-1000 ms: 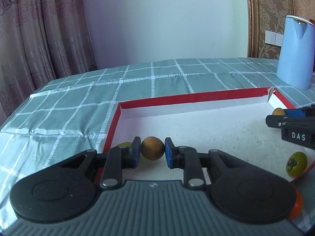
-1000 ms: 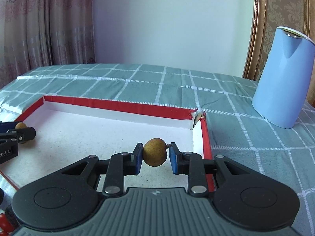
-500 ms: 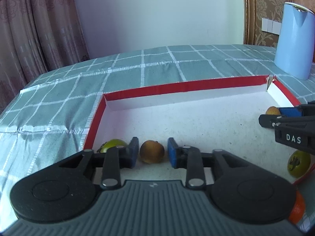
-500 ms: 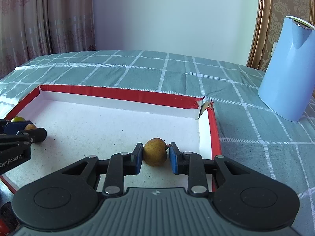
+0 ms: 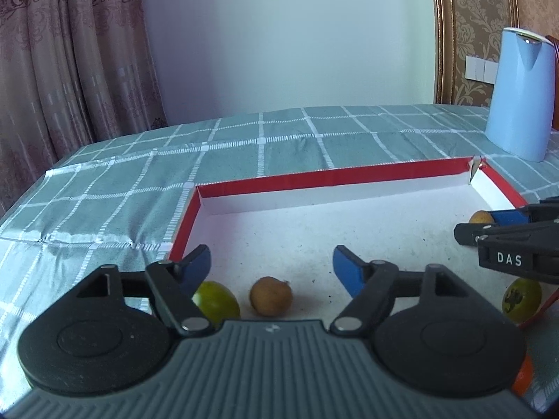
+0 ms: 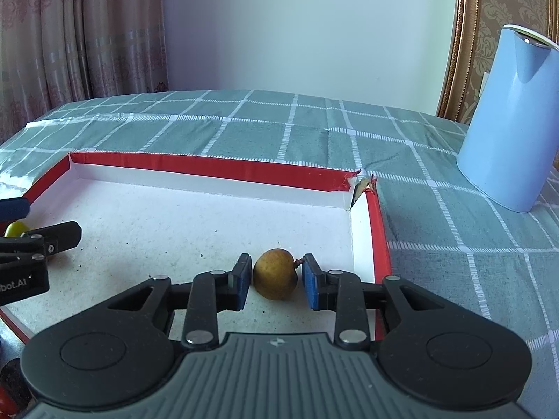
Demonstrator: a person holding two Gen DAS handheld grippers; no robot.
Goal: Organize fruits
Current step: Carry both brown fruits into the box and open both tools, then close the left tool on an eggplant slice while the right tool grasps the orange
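The left tool (image 5: 271, 260) is spread wide above one brown fruit (image 5: 270, 296) lying beside one green fruit (image 5: 216, 302) on the red-rimmed tray (image 5: 314, 179). The right tool (image 6: 276, 281) stands slightly parted around a second brown fruit (image 6: 275, 278) near the tray's right wall. Beyond, one blue kettle (image 6: 508, 118) stands on the checked desk (image 6: 244, 129), before curtains (image 5: 70, 52).

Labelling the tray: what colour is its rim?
Red rim, white inside; clearest in the right wrist view.

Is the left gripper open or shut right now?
Open. The left gripper has its blue pads spread wide, and the brown fruit sits loose on the tray floor between them.
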